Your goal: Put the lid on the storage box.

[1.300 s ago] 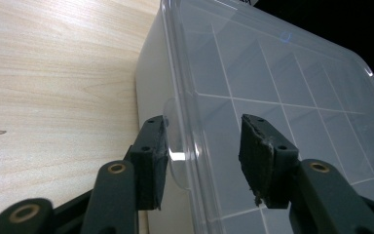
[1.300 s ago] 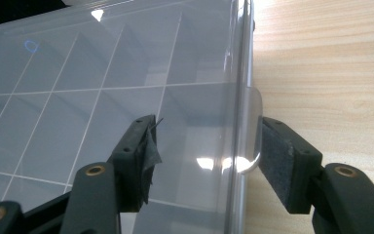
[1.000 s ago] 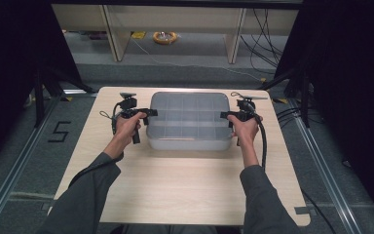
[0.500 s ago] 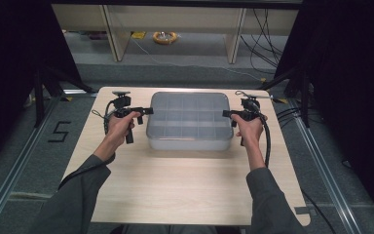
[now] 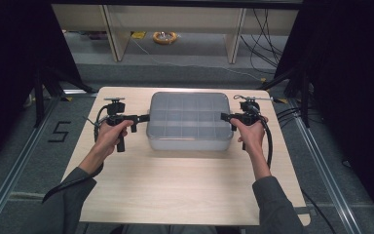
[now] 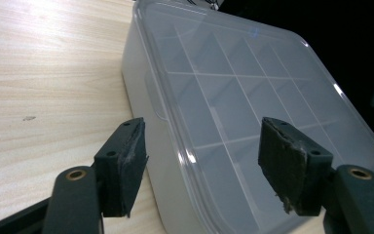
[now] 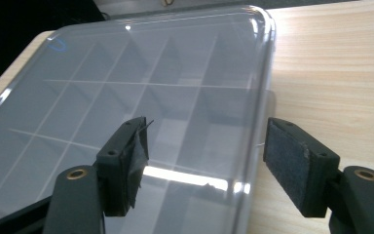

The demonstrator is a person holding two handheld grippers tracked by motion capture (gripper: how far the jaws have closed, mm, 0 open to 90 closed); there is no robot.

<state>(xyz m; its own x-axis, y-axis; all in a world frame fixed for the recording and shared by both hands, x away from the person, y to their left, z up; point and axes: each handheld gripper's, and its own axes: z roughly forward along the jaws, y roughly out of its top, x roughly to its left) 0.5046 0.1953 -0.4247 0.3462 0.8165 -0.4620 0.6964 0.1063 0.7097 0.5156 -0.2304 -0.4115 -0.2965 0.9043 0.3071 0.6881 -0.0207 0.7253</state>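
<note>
At mid-table the lidded compartment box sits; we hold left gripper and right gripper at its ends, jaws released, just opening. Gripper views show each jaw pair straddling the rim untouched; bare table nearer us

Floor marking: a dark figure "5" is seen on the grey floor, just off the left edge of the table, level with its far half.
Box lid: no lettering or label can be read on the clear compartment box in the high view or in either gripper view.
Table top: no print or sticker can be made out on the wood.
Far shelf: small yellow items are seen beyond the far edge of the table, too small for any text to be read.
</note>
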